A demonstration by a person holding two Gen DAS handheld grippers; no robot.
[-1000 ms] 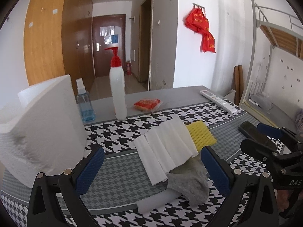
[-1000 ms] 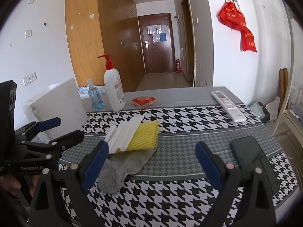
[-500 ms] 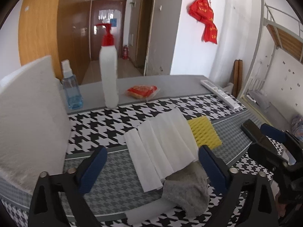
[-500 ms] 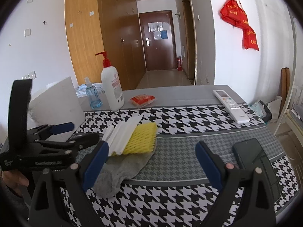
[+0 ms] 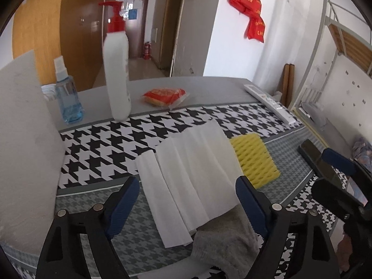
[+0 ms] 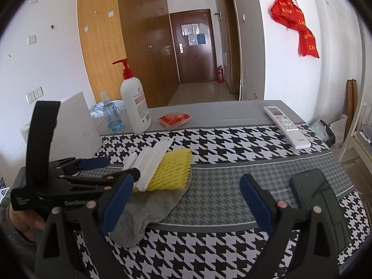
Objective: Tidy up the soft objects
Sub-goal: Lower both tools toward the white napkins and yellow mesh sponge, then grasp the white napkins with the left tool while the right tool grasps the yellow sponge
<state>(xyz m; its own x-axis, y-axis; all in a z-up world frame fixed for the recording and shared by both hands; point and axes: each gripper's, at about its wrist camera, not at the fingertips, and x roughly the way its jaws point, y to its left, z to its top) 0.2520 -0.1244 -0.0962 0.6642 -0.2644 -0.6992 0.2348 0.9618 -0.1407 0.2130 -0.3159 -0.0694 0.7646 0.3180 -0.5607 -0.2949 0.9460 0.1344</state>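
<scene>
Houndstooth cloth covers the counter point(image 5: 97, 153). White tissue point(image 5: 193, 174) hides part of the yellow sponge point(image 5: 253, 160) and grey sock point(image 5: 227, 239). Left gripper point(image 5: 186, 200), fingers spread and just closing, straddles the tissue untouched; right gripper point(image 6: 183, 202) gapes empty.

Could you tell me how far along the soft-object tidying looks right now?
Nothing looks sorted yet: the white foam sheets, yellow foam net and grey sock lie overlapped in one loose pile. In hand: the left claw, jaws just closing but touching nothing, frames the white sheets. The right claw hangs open and empty. All three remain to be handled.
</scene>
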